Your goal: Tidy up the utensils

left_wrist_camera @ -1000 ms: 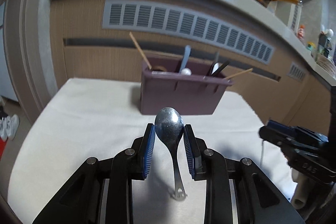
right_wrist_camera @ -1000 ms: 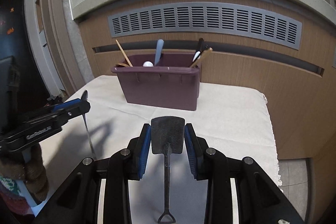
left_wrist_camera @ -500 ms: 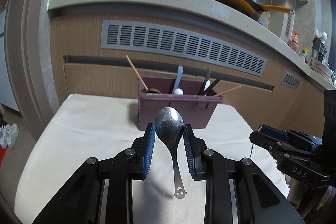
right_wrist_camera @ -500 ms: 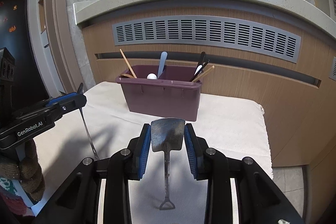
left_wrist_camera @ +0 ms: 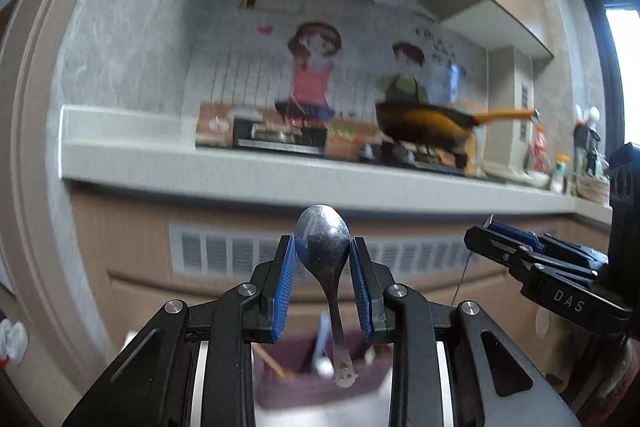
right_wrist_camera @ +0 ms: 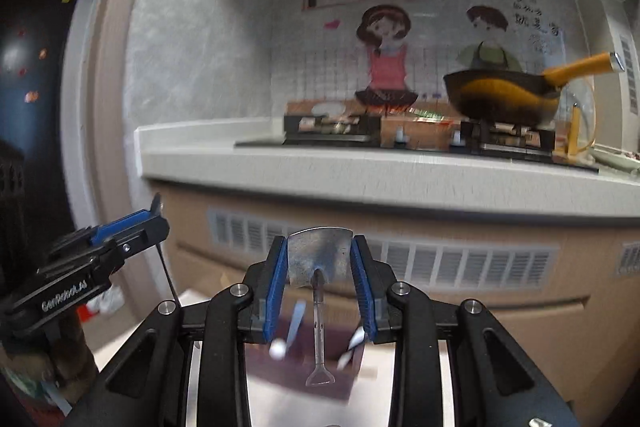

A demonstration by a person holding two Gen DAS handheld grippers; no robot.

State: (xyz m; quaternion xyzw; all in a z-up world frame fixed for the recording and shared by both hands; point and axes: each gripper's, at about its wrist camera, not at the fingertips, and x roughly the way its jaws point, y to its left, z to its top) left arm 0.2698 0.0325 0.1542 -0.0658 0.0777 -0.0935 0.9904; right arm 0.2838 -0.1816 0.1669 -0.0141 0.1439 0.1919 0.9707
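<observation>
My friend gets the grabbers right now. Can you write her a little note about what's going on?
Left gripper: shut on the shiny round metal spoon, bowl up, handle hanging down.
Right gripper: shut on the small flat metal shovel-shaped spatula, blade up.
Both are raised above the dark purple plastic utensil holder, blurred, low in both views, with other utensils standing in it.
Done: both utensils picked up.
Left: probably lower each handle-first into the holder and let go.

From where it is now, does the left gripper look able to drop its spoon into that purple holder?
Probably yes. The left gripper holds the spoon by its bowl, handle hanging over the purple holder below, nothing between them. The view is blurred, so which compartment is unclear.
</observation>
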